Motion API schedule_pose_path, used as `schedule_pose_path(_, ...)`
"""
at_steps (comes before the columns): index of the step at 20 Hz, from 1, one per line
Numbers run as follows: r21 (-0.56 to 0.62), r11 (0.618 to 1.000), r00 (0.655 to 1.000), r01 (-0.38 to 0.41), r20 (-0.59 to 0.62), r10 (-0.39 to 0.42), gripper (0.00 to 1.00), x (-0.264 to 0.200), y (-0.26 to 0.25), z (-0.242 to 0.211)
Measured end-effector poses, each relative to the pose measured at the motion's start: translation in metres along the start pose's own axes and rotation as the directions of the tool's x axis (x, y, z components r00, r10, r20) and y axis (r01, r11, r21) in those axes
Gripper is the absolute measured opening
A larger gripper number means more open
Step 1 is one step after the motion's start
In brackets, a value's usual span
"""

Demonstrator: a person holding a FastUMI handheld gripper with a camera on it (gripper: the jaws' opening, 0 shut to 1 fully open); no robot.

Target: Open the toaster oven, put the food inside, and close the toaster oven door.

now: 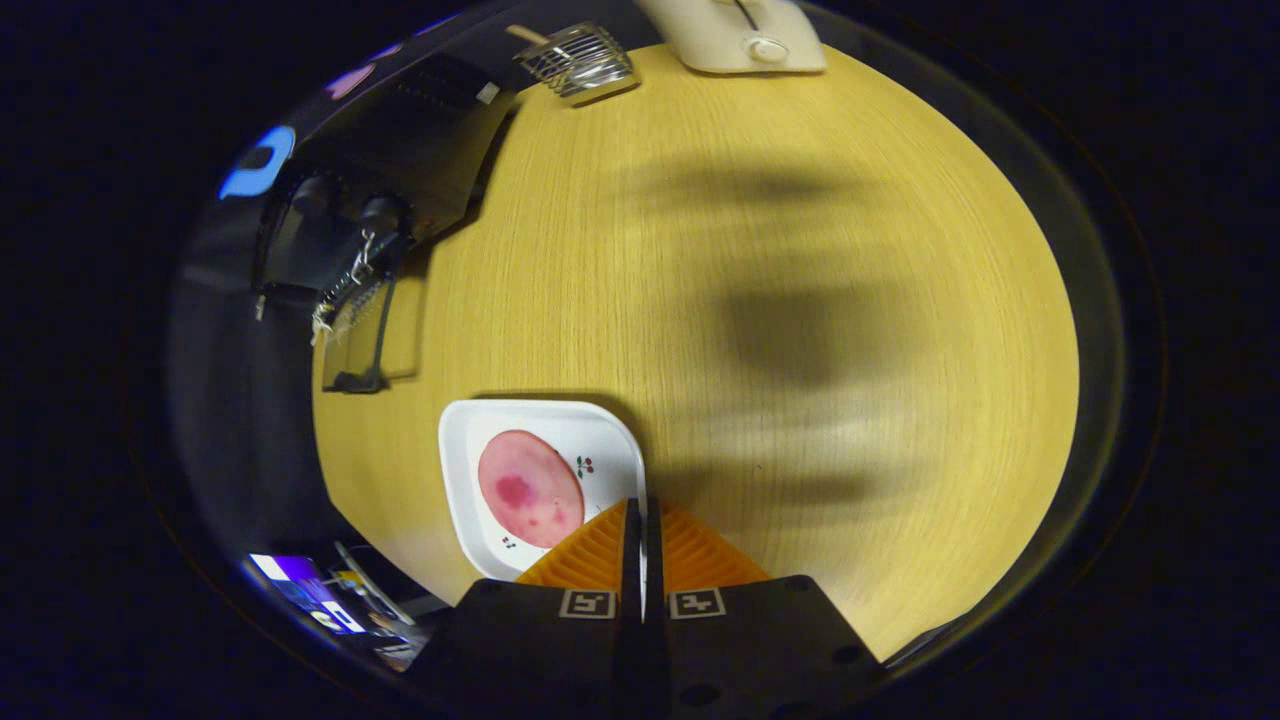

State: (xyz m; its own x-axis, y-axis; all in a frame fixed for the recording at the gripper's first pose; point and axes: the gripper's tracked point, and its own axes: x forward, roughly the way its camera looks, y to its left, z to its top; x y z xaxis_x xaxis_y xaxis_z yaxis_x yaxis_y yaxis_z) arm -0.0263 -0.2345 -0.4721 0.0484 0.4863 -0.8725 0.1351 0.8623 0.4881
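A round pink slice of food (530, 488) lies on a white square plate (600, 435) near the table's front left edge, just ahead of and left of my fingertips. The black toaster oven (410, 150) stands at the far left of the round wooden table (800, 250). Its glass door (360, 325) hangs folded down and open, the handle nearest me. My gripper (637, 512) hovers well above the table, looking down. Its fingers are shut with only a thin slit between them. The plate's right rim shows through the slit, far below, and nothing is held.
A metal wire rack (580, 62) sits at the far edge of the table, with a cream-coloured toaster (745, 35) to its right. A large blurred shadow lies across the bare middle and right of the tabletop. Clutter shows on the floor below the table's left edge.
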Motion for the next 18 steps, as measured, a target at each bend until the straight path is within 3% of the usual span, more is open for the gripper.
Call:
schedule_pose_path(2, 0.107, 0.988, 0.994, -0.112, 0.024, 0.111, 0.05, -0.008, 0.005, -0.003)
schedule_pose_path(7, 0.239, 0.938, 0.967, -0.253, 0.105, 0.234, 0.05, -0.007, 0.033, -0.007)
schedule_pose_path(12, 0.35, 0.879, 0.938, -0.324, 0.237, 0.252, 0.05, -0.002, 0.114, -0.01)
schedule_pose_path(18, 0.502, 0.786, 0.912, -0.361, 0.366, 0.185, 0.05, 0.025, 0.213, -0.023)
